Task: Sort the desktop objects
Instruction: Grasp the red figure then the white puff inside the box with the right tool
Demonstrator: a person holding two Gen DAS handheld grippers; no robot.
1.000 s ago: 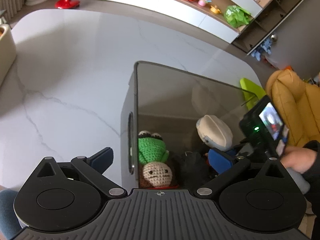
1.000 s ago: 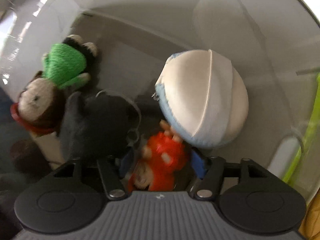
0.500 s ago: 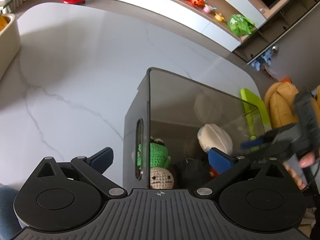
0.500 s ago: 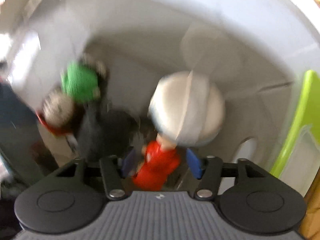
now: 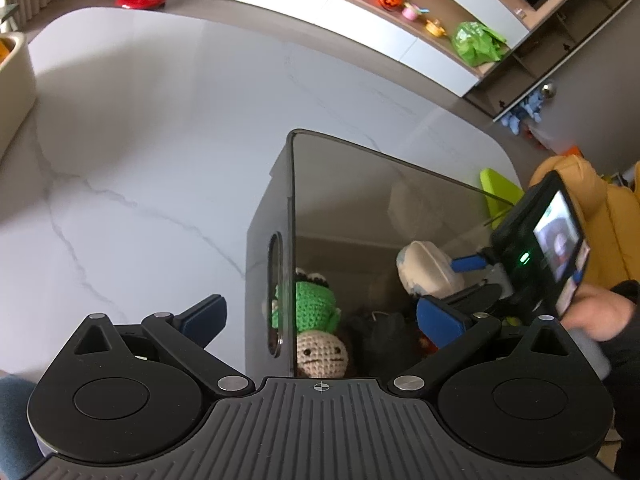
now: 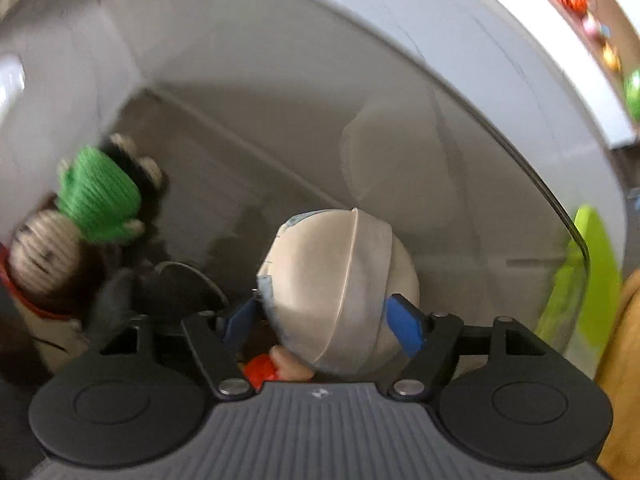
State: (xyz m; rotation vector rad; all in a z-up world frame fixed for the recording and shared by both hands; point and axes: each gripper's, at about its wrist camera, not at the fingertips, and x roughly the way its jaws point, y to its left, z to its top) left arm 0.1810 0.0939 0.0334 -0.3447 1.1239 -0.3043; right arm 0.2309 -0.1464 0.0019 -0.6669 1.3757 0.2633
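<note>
Fingers of the right gripper [image 6: 324, 322] reach down into the smoky bin [image 5: 360, 184], spread wide, white-capped doll [image 6: 340, 288] between them.

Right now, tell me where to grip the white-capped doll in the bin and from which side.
Grip the white-capped doll across its round cap from above, through the bin's open top. The cap sits highest and bulges evenly; its red body is buried. The right tongs straddle it there.

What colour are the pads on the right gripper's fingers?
Blue pads; the right wrist view shows them best.
</note>
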